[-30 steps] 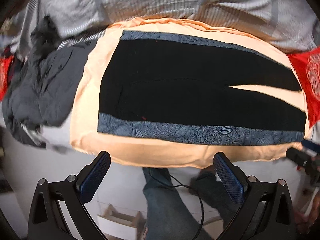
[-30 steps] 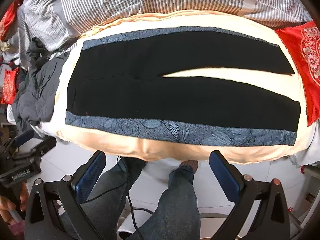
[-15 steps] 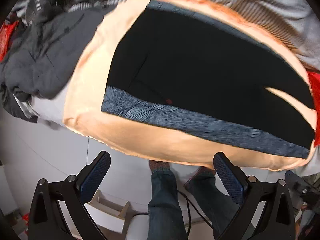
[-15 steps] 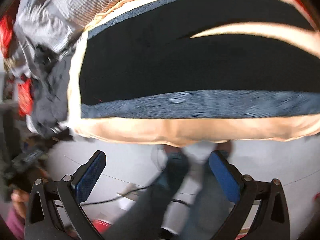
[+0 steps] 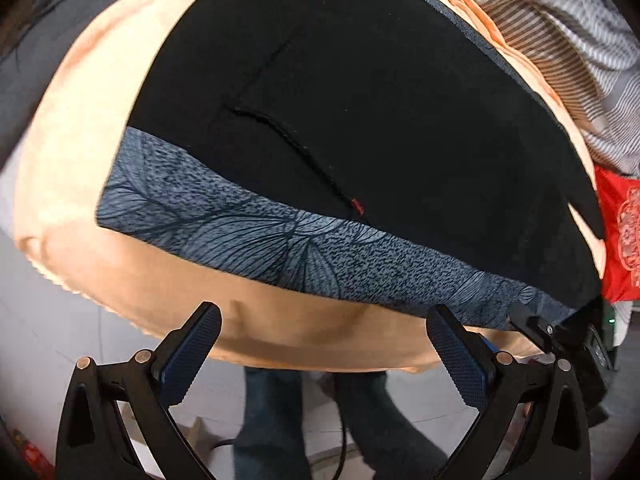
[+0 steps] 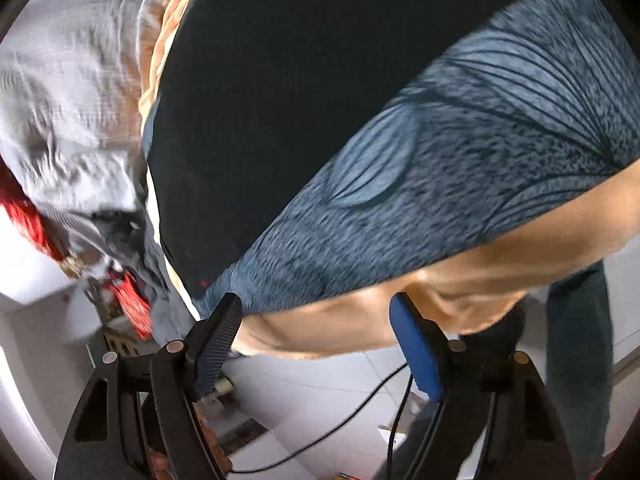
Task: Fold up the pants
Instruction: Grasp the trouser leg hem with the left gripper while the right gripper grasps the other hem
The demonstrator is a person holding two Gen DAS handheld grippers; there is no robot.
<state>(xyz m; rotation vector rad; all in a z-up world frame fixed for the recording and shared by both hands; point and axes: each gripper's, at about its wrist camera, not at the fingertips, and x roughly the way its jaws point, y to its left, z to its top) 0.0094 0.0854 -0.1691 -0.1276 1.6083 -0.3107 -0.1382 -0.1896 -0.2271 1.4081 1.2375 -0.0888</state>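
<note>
Black pants (image 5: pixel 380 120) with blue-grey leaf-print side stripes (image 5: pixel 248 232) lie flat on a peach sheet (image 5: pixel 80 128) over a bed. My left gripper (image 5: pixel 324 344) is open and empty, just off the bed's near edge below the near stripe at the waist end. My right gripper (image 6: pixel 316 320) is open and empty, tilted, close to the near stripe (image 6: pixel 460 168) at the bed edge; the pants (image 6: pixel 280 80) fill its view. The right gripper's body also shows in the left wrist view (image 5: pixel 568 336) at the right.
A grey striped duvet (image 5: pixel 560 40) lies behind the pants, a red cushion (image 5: pixel 624 232) at the right. Dark grey clothes (image 5: pixel 40 40) are piled at the left. A person's legs (image 5: pixel 272 420) and a cable (image 6: pixel 340 420) are on the white floor below.
Both grippers have moved in close to the bed's near edge, towards the waist end. The right gripper has rolled over, so its view is tilted. Both stay open.
</note>
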